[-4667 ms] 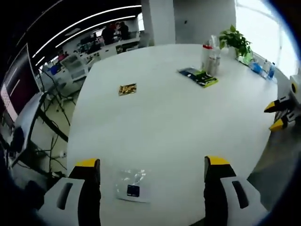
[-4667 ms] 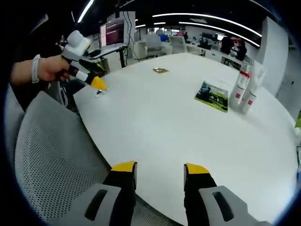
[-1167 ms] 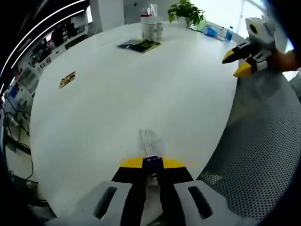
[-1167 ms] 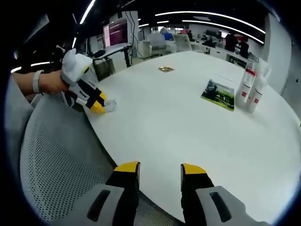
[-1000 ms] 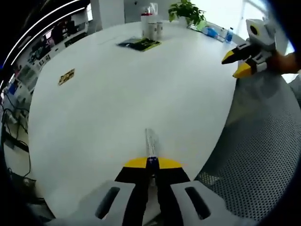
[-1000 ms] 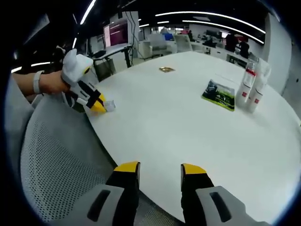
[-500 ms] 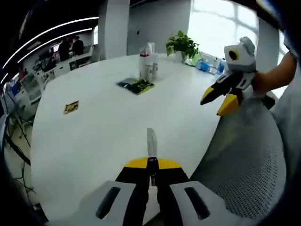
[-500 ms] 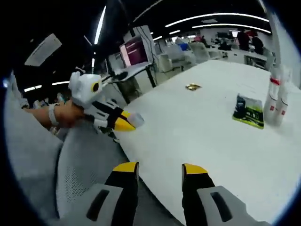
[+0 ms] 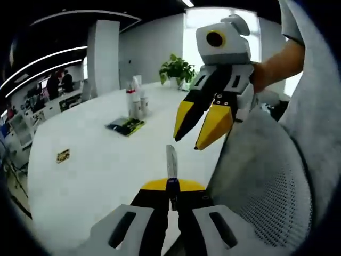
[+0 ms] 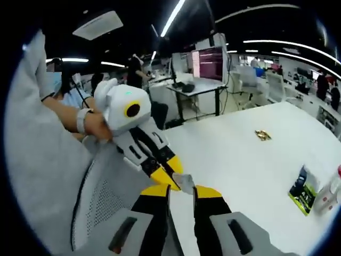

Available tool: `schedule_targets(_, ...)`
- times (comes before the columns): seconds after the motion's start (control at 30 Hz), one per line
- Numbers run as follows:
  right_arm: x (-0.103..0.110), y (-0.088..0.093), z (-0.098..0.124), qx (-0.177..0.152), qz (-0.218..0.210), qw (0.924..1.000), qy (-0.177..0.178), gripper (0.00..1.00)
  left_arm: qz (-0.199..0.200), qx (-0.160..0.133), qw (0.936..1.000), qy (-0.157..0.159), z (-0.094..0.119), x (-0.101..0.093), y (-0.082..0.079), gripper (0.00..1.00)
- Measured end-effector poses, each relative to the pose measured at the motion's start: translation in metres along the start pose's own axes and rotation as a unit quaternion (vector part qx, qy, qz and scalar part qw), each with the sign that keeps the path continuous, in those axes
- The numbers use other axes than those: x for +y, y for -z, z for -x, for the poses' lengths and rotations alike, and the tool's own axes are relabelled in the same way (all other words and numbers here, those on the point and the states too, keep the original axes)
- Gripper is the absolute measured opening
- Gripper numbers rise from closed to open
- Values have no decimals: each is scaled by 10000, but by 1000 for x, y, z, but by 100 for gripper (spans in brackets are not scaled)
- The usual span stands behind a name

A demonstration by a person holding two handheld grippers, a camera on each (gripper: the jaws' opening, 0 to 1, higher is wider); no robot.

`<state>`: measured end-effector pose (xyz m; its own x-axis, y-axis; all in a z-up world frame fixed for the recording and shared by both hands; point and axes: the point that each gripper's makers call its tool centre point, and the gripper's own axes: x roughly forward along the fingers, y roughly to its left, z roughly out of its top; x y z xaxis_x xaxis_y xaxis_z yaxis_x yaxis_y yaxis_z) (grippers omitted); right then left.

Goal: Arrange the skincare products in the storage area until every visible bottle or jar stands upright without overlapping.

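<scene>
My left gripper (image 9: 170,188) is shut on a small clear plastic sachet (image 9: 171,160), held edge-on above the white table (image 9: 96,170). My right gripper (image 9: 191,141) hangs just beyond the sachet's tip, yellow jaws a little apart. In the right gripper view the left gripper (image 10: 171,176) reaches in from the left and the sachet (image 10: 186,182) sits at the tips of my right gripper (image 10: 181,193), whose jaws stand close together without clamping it. Several skincare bottles (image 9: 136,98) stand upright together far back on the table, also seen as bottles (image 10: 331,198) at the right edge.
A green-black packet (image 9: 125,126) lies by the bottles, the same packet (image 10: 303,194) in the right gripper view. A small yellow packet (image 9: 63,156) lies further left. A grey mesh chair (image 9: 266,176) is under both grippers. A potted plant (image 9: 178,69) stands behind the table.
The left gripper shut on the sachet and lifted it off the table. Both grippers came together over the chair. The right jaws narrowed.
</scene>
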<state>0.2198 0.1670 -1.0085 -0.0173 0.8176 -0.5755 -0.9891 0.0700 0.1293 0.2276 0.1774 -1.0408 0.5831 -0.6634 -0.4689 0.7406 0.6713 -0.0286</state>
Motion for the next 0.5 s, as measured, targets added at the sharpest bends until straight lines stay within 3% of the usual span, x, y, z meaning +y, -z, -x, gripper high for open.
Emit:
schedule_targets(0.07,-1,5,-1,148,192,9997,34,15,-27,-25,10000,27,0,-1,-2,1)
schedule_targets(0.33,4,7,-2,226,367,9991,-53,12,-295,2,9993,224,-2,-12,-2,1)
schedule_targets(0.5,14,15,-1,540,749,9950,-390,8,-500,140,9976,448,-3,-19,3,1)
